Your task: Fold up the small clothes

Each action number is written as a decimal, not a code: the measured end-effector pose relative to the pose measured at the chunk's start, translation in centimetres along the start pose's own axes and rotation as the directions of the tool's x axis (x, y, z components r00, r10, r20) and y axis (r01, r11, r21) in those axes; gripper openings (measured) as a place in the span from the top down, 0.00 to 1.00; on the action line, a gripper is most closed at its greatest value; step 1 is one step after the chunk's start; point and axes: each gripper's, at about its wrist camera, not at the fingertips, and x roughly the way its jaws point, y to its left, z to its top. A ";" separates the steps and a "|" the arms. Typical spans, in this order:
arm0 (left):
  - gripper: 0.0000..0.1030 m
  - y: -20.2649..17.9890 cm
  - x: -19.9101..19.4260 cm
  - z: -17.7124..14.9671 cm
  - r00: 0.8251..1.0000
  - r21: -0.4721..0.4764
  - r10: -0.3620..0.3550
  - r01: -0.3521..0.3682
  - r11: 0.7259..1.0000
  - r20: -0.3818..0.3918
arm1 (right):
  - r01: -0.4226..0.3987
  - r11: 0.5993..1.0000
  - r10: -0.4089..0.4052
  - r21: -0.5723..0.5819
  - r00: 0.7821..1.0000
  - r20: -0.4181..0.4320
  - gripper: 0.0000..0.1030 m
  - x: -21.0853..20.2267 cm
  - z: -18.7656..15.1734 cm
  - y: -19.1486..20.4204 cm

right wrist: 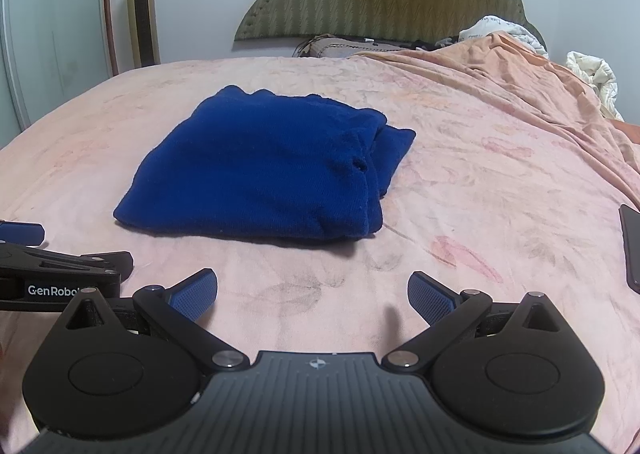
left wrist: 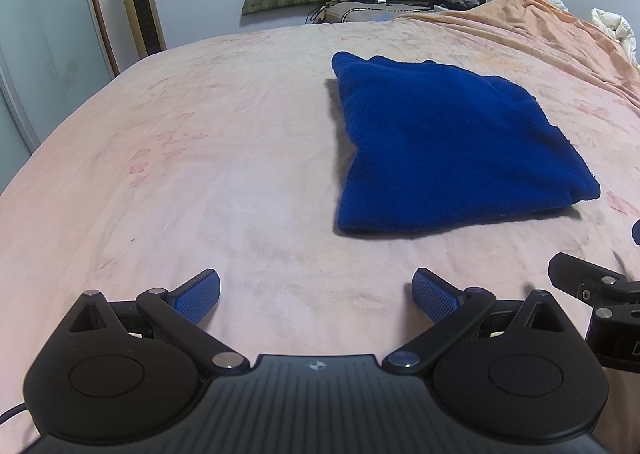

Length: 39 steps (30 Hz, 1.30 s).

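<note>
Bare sheet (right wrist: 304, 306) lies open before both tongs — only the folded blue garment (right wrist: 264, 170) interrupts it.

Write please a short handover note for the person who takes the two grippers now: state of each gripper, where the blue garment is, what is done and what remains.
Left gripper: open, empty, above the pink bedsheet, short of the garment.
Right gripper: open, empty, also short of it.
Blue garment: lies folded into a compact stack near the middle of the bed, touched by neither gripper.
Done: the fold looks complete, though layers at its right edge sit a bit uneven.
Left: perhaps tidy that edge; no other small clothes to fold are clearly in view.
Note: a dark flat object lies on the sheet at the right.
</note>
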 end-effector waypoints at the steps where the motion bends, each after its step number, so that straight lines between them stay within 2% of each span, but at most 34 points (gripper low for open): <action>1: 0.00 0.0 0.0 0.0 1.000 0.000 0.000 0.000 1.000 0.000 | 0.000 1.000 0.000 0.000 1.000 0.000 0.00 0.0 0.0 0.0; 39: 0.00 -0.1 0.0 0.0 1.000 0.008 0.002 -0.002 1.000 -0.001 | -0.009 1.000 0.009 0.013 1.000 -0.003 0.00 0.0 -0.2 0.1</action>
